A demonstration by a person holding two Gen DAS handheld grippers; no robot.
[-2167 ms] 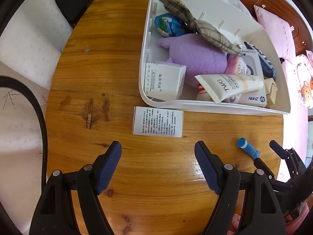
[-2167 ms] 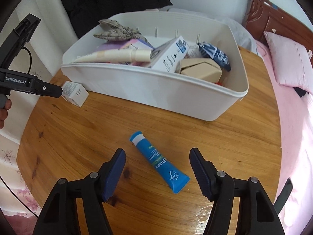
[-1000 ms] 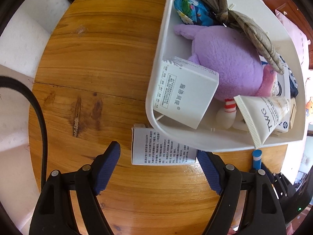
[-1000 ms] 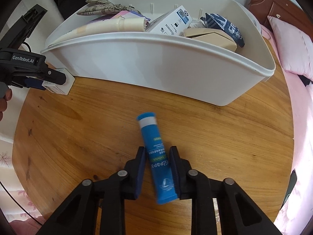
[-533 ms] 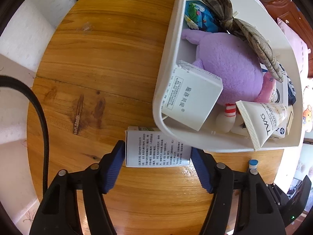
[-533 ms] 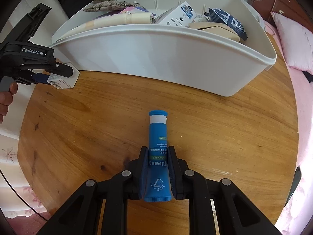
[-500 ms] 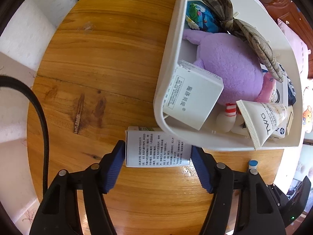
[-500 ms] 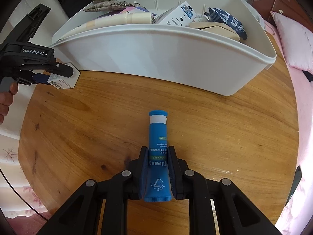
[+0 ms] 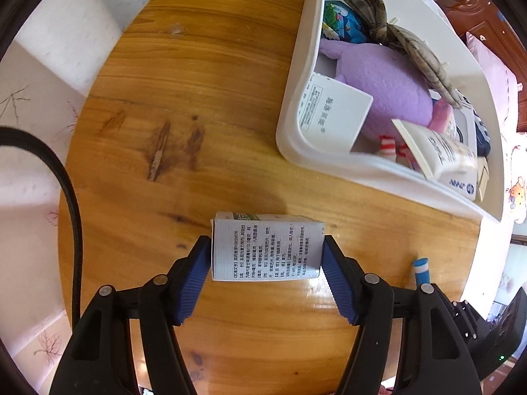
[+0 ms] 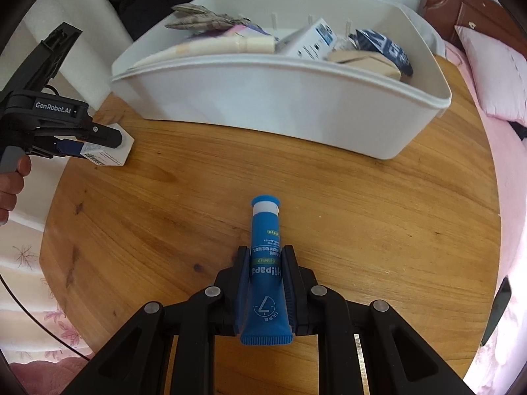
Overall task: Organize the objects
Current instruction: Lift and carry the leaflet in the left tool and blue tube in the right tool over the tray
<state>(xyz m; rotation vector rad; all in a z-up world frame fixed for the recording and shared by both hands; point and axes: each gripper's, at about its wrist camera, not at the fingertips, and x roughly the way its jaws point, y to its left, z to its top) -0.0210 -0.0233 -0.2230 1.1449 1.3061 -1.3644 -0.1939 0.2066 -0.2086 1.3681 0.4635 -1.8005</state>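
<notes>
My left gripper is shut on a white printed box and holds it above the round wooden table, with a shadow under it. It shows in the right wrist view at the far left, with the box clamped. My right gripper is shut on a blue tube, cap pointing forward, low over the table. The tube's cap shows at the lower right of the left wrist view. A white bin sits beyond both.
The bin holds a purple plush, a white carton, a cream tube, a plaid cloth and several other packs. A pink bed lies right of the table. A black cable hangs at the left.
My left gripper has closed on the white box and lifted it back from the bin's front wall. My right gripper stays shut on the blue tube, now slightly raised.
</notes>
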